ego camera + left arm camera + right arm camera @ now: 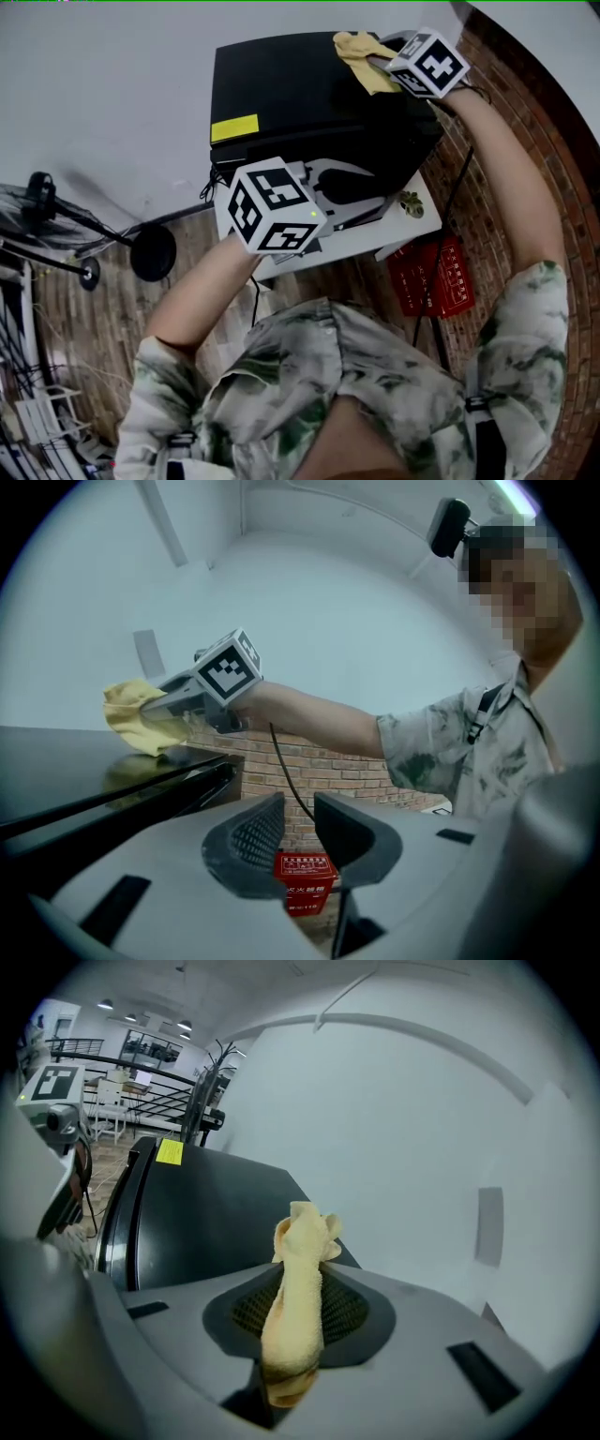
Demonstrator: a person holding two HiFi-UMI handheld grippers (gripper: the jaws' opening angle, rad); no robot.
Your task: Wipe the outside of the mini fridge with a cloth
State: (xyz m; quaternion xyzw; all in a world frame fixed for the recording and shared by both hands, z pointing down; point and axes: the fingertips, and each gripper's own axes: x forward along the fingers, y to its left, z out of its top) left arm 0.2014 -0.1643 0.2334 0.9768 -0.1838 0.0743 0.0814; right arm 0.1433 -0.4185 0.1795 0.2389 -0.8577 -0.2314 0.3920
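Pinched in a thin bunch by the right gripper [298,1274], the yellow terry cloth [302,1232] sits atop the glossy black mini fridge [300,94], at its back corner near the white wall [112,84], where a hard stroke could tug it loose or scrape jaw on gloss; the left gripper [298,817], slightly spread and empty, hangs at the fridge's front.

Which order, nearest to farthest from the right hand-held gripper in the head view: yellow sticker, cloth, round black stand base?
1. The cloth: clamped in the right hand-held gripper, on the mini fridge top, right side.
2. The yellow sticker: on the fridge top, near its left edge.
3. The round black stand base: down on the floor, far left.
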